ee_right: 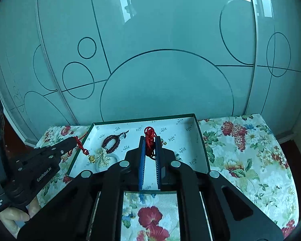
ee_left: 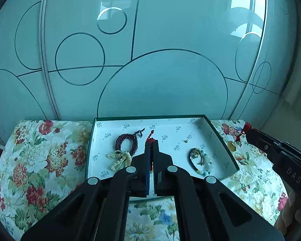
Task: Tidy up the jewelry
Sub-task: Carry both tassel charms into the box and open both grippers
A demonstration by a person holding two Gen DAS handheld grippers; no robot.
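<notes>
Both grippers pinch one red cord necklace [ee_right: 149, 138] over the open box [ee_left: 214, 128]: left gripper [ee_left: 151, 144] and right gripper [ee_right: 150, 140] clamped on it. Dark bead bracelet [ee_left: 126, 142], pearl strand [ee_left: 120, 158] and blue beaded bracelet [ee_left: 198, 160] already lie inside; the necklace remains unplaced.

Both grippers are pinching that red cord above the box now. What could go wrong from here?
1. The gold pendant dangles from the red cord near the box's left wall; it may catch there.
2. It hangs close to the pearl bow and the dark red bead bracelet, so lowering could tangle them.
3. The left gripper and right gripper pulling apart could strain the cord.
</notes>
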